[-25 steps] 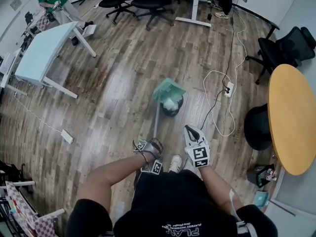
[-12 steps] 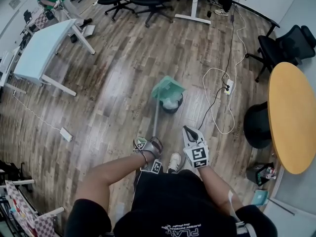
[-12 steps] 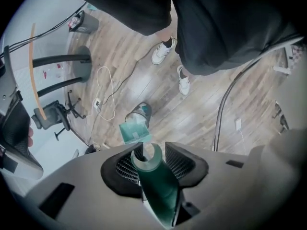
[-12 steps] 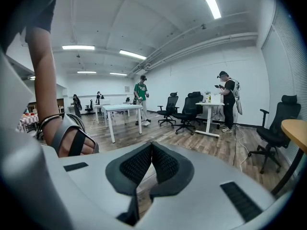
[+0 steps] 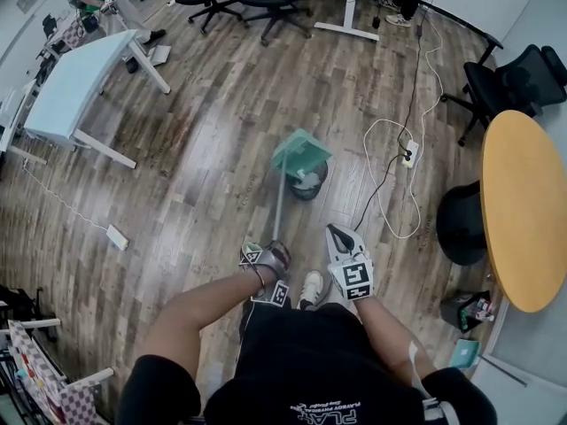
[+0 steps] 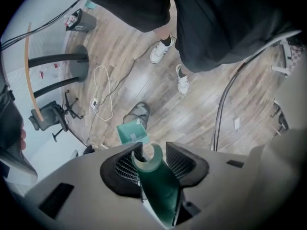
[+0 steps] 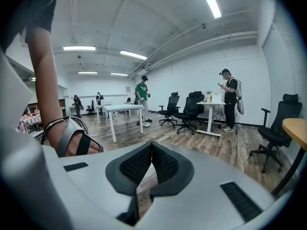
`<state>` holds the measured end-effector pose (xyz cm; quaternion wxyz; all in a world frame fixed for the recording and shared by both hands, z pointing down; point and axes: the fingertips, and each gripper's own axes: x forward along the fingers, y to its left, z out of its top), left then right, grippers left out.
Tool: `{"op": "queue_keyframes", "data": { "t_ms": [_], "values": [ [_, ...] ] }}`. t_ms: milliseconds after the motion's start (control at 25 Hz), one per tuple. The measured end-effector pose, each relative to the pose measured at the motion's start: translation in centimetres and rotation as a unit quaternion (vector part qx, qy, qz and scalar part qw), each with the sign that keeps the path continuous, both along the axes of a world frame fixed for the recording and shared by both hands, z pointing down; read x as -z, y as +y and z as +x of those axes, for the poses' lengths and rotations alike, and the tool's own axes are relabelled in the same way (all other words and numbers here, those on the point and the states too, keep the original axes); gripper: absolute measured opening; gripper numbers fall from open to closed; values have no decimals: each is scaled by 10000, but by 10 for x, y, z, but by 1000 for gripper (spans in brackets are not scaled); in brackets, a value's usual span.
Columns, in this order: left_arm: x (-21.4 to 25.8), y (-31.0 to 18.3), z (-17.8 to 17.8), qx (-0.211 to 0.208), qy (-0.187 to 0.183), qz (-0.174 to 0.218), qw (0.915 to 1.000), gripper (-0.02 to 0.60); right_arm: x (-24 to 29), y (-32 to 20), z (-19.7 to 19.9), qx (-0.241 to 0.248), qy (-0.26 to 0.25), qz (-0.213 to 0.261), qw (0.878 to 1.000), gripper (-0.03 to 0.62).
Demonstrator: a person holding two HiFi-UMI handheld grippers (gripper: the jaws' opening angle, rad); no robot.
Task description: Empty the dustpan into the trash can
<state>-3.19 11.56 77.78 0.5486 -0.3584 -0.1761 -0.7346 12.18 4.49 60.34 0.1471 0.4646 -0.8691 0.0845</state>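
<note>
A green long-handled dustpan (image 5: 301, 153) hangs tilted over the black mesh trash can (image 5: 308, 182), which has white litter inside. Its thin pole (image 5: 279, 211) runs back to my left gripper (image 5: 268, 259). In the left gripper view the green handle end (image 6: 154, 176) sits between the ribbed pads of the left gripper (image 6: 153, 150), which have just been opening slightly with the handle still gripped. The pan (image 6: 132, 132) and can (image 6: 136, 113) show beyond them. My right gripper (image 5: 341, 235) is beside the left. In its own view the right gripper (image 7: 151, 150) is shut on nothing.
A white cable with a power strip (image 5: 409, 158) loops on the wood floor right of the can. A round wooden table (image 5: 527, 211) and black chairs stand at right, a white table (image 5: 75, 87) at far left. The person's shoe (image 5: 310, 289) is below the grippers.
The dustpan's pan has tipped a little more over the trash can. Both grippers stay about where they were.
</note>
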Motion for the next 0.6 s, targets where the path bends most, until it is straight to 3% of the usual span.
{"op": "queue_keyframes", "data": {
  "t_ms": [200, 320, 400, 600],
  "values": [
    [7, 16, -1, -294, -405, 33, 9987, 164, 6, 0, 2, 6, -90, 72, 9999, 23],
    [-16, 32, -12, -130, -650, -330, 9973, 164, 3, 0, -2, 30, -92, 64, 9999, 23],
    [-23, 32, -17, -85, -762, -355, 9964, 164, 2, 0, -1, 15, -99, 60, 9999, 23],
    [-14, 29, -5, 135, -227, -359, 9990, 142, 6, -2, 5, -67, -127, 95, 9999, 23]
  ]
}}
